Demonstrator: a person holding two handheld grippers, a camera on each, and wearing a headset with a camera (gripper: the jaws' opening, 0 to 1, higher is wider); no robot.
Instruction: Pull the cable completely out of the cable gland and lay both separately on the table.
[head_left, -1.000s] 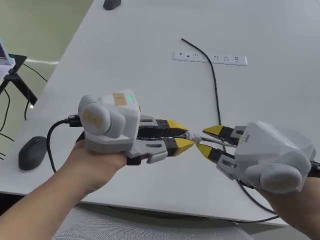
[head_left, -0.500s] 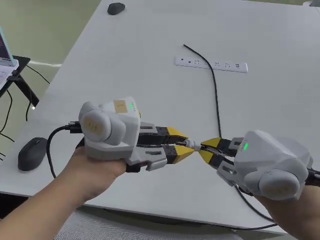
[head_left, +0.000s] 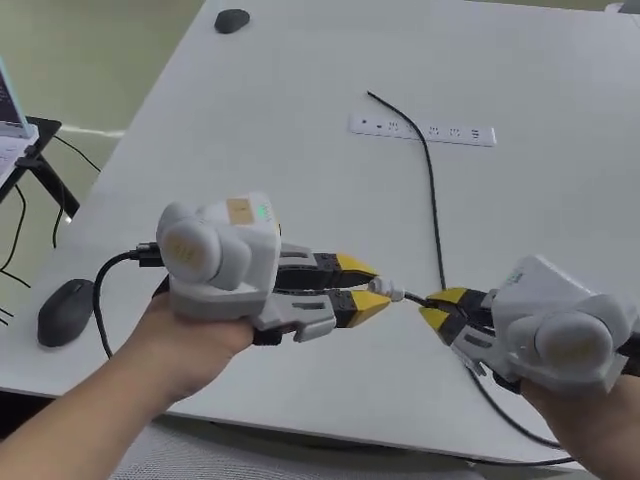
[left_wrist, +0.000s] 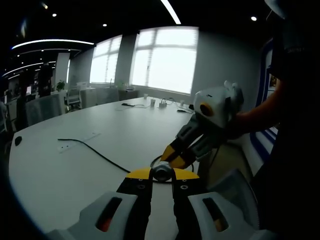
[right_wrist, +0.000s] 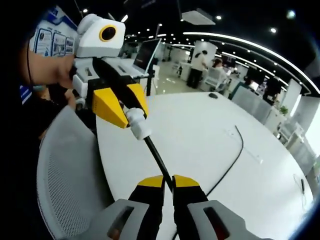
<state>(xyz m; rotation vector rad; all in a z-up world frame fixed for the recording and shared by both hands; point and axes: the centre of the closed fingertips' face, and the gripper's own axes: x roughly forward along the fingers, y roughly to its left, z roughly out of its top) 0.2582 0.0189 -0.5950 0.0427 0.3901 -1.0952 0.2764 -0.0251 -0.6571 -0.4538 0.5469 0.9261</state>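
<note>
My left gripper (head_left: 370, 289) is shut on the white cable gland (head_left: 385, 291), held in the air over the table's near edge. The gland (left_wrist: 162, 172) sits between its yellow jaws in the left gripper view. A black cable (head_left: 436, 210) runs from the gland to my right gripper (head_left: 437, 305), which is shut on it a short way from the gland, then trails back across the table. In the right gripper view the cable (right_wrist: 157, 159) leads from the right gripper (right_wrist: 168, 181) up to the gland (right_wrist: 138, 126) in the left gripper (right_wrist: 121, 104).
A white power strip (head_left: 422, 129) lies far on the white table (head_left: 300, 150), with the cable's far end beside it. A black mouse (head_left: 232, 19) sits at the far edge, another mouse (head_left: 64, 311) on a lower surface at left. A mesh chair (right_wrist: 65, 185) stands near.
My right gripper has drawn back to the right, away from the left one, so more black cable shows between gland and right jaws. The left gripper has stayed about where it was.
</note>
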